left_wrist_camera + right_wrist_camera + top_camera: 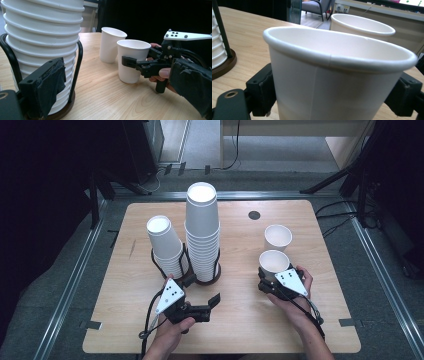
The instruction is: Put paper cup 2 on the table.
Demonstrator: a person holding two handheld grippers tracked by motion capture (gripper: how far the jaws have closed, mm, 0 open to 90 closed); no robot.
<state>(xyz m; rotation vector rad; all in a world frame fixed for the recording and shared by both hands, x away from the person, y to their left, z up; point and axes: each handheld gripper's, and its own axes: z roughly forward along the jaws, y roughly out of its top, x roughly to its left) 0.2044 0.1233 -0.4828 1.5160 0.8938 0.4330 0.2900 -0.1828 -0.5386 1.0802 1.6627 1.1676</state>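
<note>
Gripping a single paper cup (pixel 273 262), the right tongs (pixel 265 279) are clamped on its lower wall, one jaw on each side, as the right gripper view shows. The cup stands upright on the table (pixel 240 320) at about four o'clock from the table's middle, with a second loose cup (pixel 278 237) just beyond it toward twelve o'clock. The left tongs (pixel 212 302) hang apart and empty, near the foot of the tall stack of cups (pixel 202 232) in its wire holder; a shorter stack (pixel 166 246) stands at nine o'clock of it. My reading is that a cup is being set out beside its neighbour. Next comes letting the jaws part slowly so the light cup does not tip, then drawing the right hand back toward six o'clock.
</note>
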